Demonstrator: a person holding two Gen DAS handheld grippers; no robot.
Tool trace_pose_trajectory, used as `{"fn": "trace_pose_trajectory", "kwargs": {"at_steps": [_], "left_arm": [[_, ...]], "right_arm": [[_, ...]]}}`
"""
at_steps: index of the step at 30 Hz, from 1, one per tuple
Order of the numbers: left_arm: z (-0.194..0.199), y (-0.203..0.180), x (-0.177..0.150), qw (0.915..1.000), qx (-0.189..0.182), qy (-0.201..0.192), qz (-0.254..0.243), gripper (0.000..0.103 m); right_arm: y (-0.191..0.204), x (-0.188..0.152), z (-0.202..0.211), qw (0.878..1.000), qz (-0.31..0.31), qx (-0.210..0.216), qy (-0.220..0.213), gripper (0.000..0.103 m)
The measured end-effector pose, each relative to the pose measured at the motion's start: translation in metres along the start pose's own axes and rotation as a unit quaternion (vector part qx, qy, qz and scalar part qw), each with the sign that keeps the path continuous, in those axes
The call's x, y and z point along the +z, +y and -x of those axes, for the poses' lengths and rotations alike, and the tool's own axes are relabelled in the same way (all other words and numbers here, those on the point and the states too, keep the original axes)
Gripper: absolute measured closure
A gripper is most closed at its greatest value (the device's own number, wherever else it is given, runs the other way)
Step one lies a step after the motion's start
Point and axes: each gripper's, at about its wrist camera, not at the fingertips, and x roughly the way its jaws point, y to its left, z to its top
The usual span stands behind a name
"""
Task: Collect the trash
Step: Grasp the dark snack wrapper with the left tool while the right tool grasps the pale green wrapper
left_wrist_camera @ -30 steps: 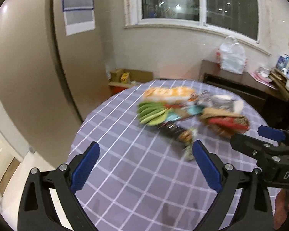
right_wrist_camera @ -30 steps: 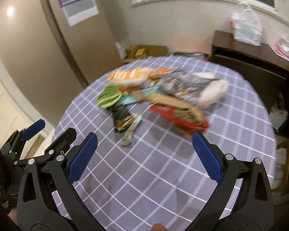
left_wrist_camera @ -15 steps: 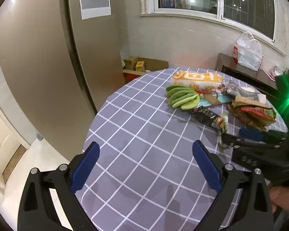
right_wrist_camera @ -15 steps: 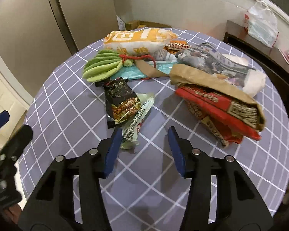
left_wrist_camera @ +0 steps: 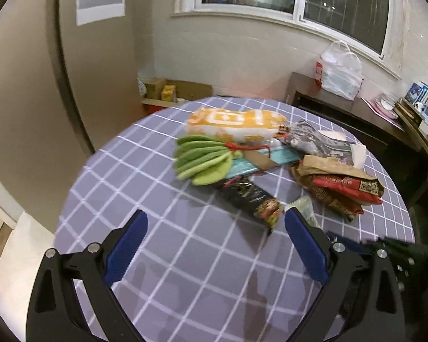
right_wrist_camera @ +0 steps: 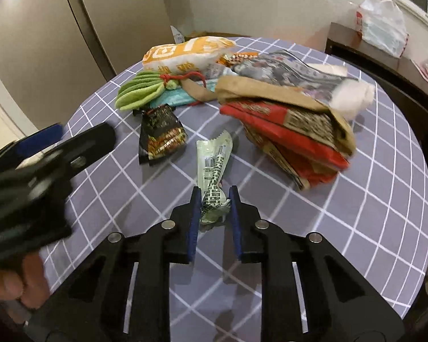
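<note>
A pile of trash lies on a round table with a purple checked cloth (right_wrist_camera: pixel 356 199). My right gripper (right_wrist_camera: pixel 214 196) is shut on the near end of a pale green wrapper (right_wrist_camera: pixel 214 162), which lies on the cloth. A black snack packet (right_wrist_camera: pixel 159 134) lies left of it and also shows in the left wrist view (left_wrist_camera: pixel 251 199). A red and brown packet stack (right_wrist_camera: pixel 294 131), an orange and white bag (right_wrist_camera: pixel 185 54) and a green ribbed cloth item (right_wrist_camera: pixel 139 91) lie farther back. My left gripper (left_wrist_camera: pixel 214 239) is open and empty above the near cloth.
A tall beige cabinet (left_wrist_camera: pixel 28 85) stands left of the table. A dark sideboard (left_wrist_camera: pixel 342 105) with a white plastic bag (left_wrist_camera: pixel 339 71) stands behind at the right. Cardboard boxes (left_wrist_camera: pixel 168 91) sit on the floor by the wall.
My right gripper moved forward and down and closed on the pale green wrapper. My left gripper stayed open and swung its view right toward the pile.
</note>
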Motion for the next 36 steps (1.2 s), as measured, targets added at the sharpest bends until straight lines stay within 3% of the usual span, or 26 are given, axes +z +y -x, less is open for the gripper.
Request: {"fn": "trace_pose_trajectory", "kwargs": {"at_steps": [4, 6, 8, 9, 10, 12, 13, 16, 19, 24, 26, 27, 28, 32, 33, 34, 35, 36], "left_arm": [[-0.02, -0.012, 0.009, 0.9999, -0.009, 0.012, -0.001, 0.008], [-0.034, -0.015, 0.013, 0.9996, -0.011, 0.025, 0.005, 0.009], [-0.048, -0.015, 0.015, 0.9985, -0.028, 0.043, 0.02, 0.028], [-0.053, -0.014, 0.015, 0.9976, -0.035, 0.055, 0.025, 0.045], [-0.058, -0.014, 0.014, 0.9966, -0.044, 0.063, 0.029, 0.053], [-0.063, -0.016, 0.012, 0.9959, -0.051, 0.068, 0.031, 0.063], [-0.063, -0.018, 0.01, 0.9961, -0.051, 0.067, 0.025, 0.069], [-0.058, -0.02, 0.006, 0.9963, -0.058, 0.061, 0.017, 0.087], [-0.052, -0.018, 0.004, 0.9963, -0.06, 0.06, 0.015, 0.099], [-0.038, -0.021, -0.008, 0.9965, -0.058, 0.059, -0.011, 0.096], [-0.037, -0.026, -0.009, 0.9973, -0.042, 0.058, -0.018, 0.066], [-0.037, -0.025, -0.008, 0.9978, -0.036, 0.053, -0.015, 0.034], [-0.036, -0.026, -0.007, 0.9985, -0.03, 0.045, -0.011, 0.025], [-0.043, -0.039, -0.003, 0.9981, -0.03, 0.045, -0.028, 0.025], [-0.049, -0.043, -0.005, 0.9975, -0.028, 0.053, -0.037, 0.03], [-0.054, -0.043, -0.007, 0.9967, -0.029, 0.063, -0.042, 0.046], [-0.052, -0.049, -0.01, 0.9968, -0.014, 0.047, -0.063, 0.061], [-0.05, -0.052, -0.011, 0.9963, -0.013, 0.046, -0.072, 0.067]], "right_arm": [[-0.009, -0.001, 0.002, 1.0, 0.002, 0.0, -0.004, 0.08], [-0.009, 0.001, 0.004, 1.0, 0.005, -0.001, -0.008, 0.074], [-0.009, 0.003, 0.003, 1.0, 0.01, -0.001, -0.012, 0.054], [-0.008, 0.004, 0.003, 1.0, 0.012, 0.001, -0.016, 0.054], [-0.007, 0.005, 0.002, 1.0, 0.014, 0.003, -0.021, 0.054], [-0.006, 0.006, -0.003, 1.0, 0.013, 0.006, -0.018, 0.056], [-0.005, 0.006, -0.004, 1.0, 0.014, 0.008, -0.017, 0.073], [-0.001, 0.005, -0.007, 0.999, 0.029, -0.002, -0.017, 0.086], [-0.007, 0.0, 0.0, 1.0, 0.023, -0.002, -0.017, 0.088], [-0.026, -0.015, 0.019, 1.0, 0.002, -0.001, -0.019, 0.088], [-0.034, -0.018, 0.025, 1.0, -0.007, -0.003, -0.021, 0.088], [-0.037, -0.02, 0.028, 1.0, -0.013, -0.003, -0.023, 0.088], [-0.041, -0.021, 0.03, 1.0, -0.017, -0.005, -0.024, 0.088], [-0.054, -0.025, 0.037, 0.999, -0.033, -0.006, -0.025, 0.088], [-0.056, -0.026, 0.039, 0.999, -0.038, -0.004, -0.026, 0.088], [-0.058, -0.026, 0.04, 0.999, -0.043, -0.002, -0.029, 0.088], [-0.061, -0.027, 0.043, 0.998, -0.048, 0.0, -0.032, 0.088], [-0.063, -0.028, 0.045, 0.998, -0.05, 0.0, -0.034, 0.088]]}}
